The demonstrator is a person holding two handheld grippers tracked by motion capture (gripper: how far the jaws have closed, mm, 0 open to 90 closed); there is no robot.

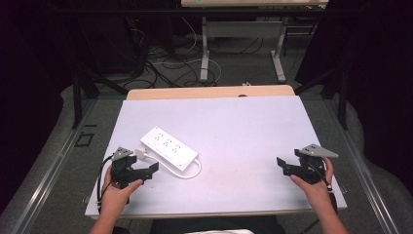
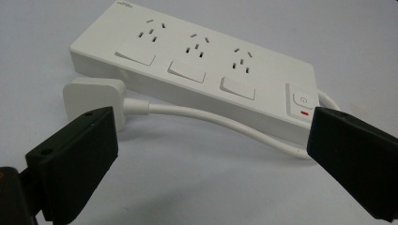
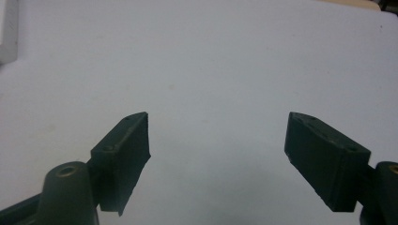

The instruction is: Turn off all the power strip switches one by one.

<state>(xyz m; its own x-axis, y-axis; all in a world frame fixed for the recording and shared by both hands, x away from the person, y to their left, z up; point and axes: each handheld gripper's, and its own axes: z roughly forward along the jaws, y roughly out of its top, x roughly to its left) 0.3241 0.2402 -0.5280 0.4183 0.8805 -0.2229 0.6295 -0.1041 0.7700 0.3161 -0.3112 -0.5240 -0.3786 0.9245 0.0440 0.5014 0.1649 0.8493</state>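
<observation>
1. The left gripper (image 2: 211, 154) is holding its two black jaws wide apart with nothing between them, hovering just short of a white power strip (image 2: 197, 70).
2. Its own view is showing detail that the high view is not: three socket sets, each with a rocker switch below, and a power button (image 2: 302, 100) with a small red mark at one end of the strip.
3. The white plug (image 2: 94, 96) is lying flat just beside the strip's long side, and its cable (image 2: 211, 119) is curving along that side toward the button end.
4. In the high view the left gripper (image 1: 139, 168) is sitting at the table's near-left, and the power strip (image 1: 169, 147) is lying diagonally just beyond it on the white table (image 1: 243, 126).
5. The right gripper (image 3: 218, 159) is also spreading its jaws wide over bare tabletop, gripping nothing.
6. The high view is placing the right gripper (image 1: 292, 165) near the table's right edge, well apart from the strip, with the person's right hand (image 1: 316, 183) wrapping it.
</observation>
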